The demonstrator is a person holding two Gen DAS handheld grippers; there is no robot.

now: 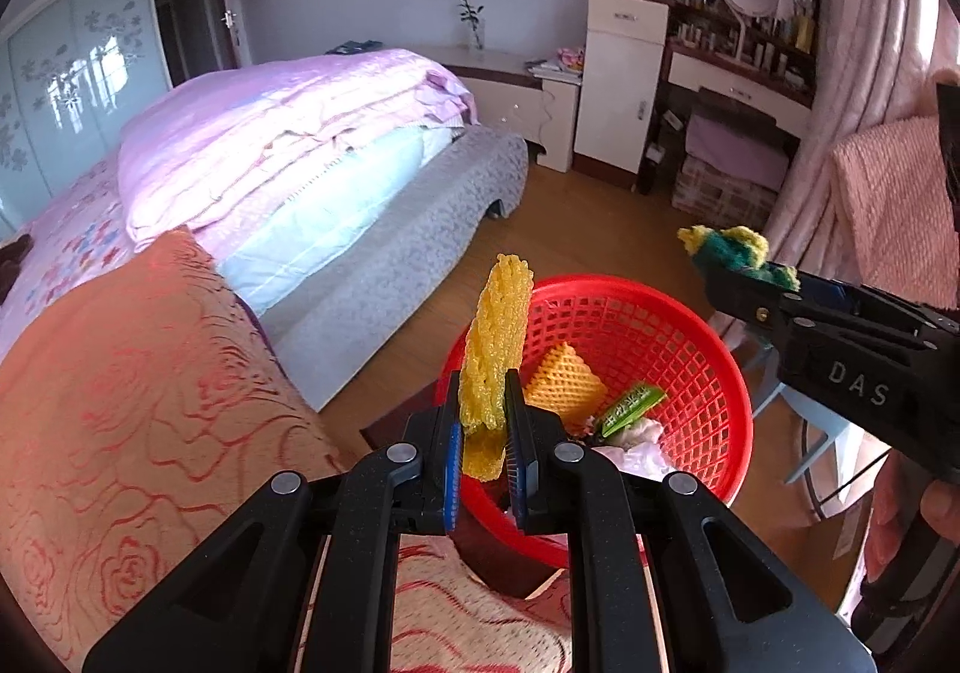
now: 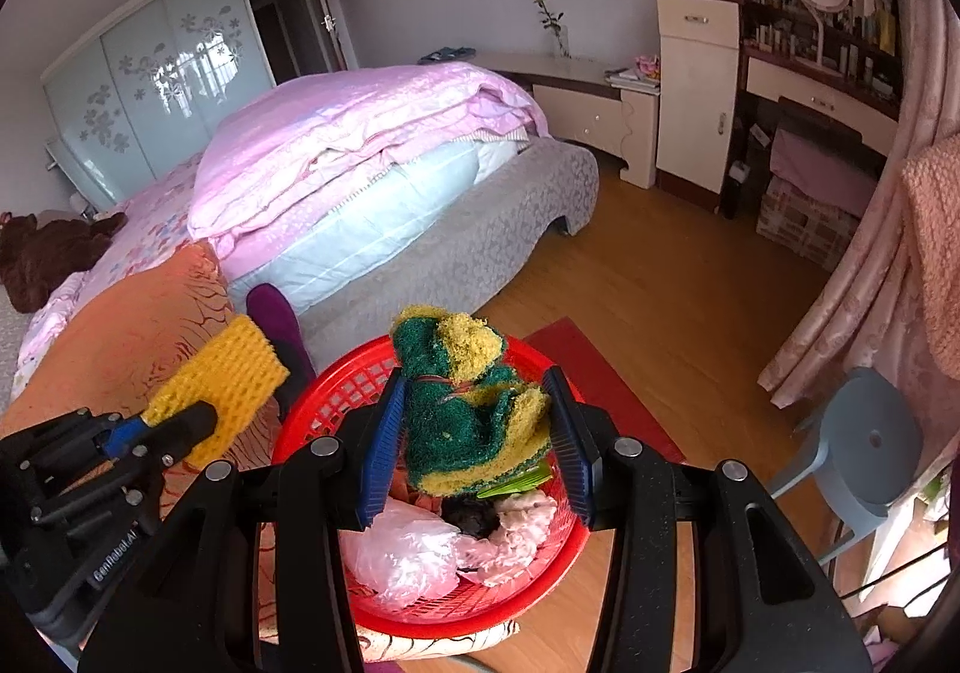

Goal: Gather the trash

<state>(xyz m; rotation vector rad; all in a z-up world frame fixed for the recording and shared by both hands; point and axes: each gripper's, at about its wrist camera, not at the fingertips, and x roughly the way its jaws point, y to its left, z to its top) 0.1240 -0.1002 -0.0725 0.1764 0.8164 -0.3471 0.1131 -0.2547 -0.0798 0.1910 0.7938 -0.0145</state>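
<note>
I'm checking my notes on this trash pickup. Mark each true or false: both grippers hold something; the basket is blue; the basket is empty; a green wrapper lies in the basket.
1. Both grippers hold something. True: the left gripper pinches yellow foam net, the right gripper a green-yellow sponge.
2. The basket is blue. False: red.
3. The basket is empty. False: it holds trash.
4. A green wrapper lies in it. True.

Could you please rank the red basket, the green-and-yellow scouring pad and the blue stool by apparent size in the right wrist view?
1. red basket
2. green-and-yellow scouring pad, which is nearer the camera
3. blue stool, looking about the pad's size; unsure
</note>
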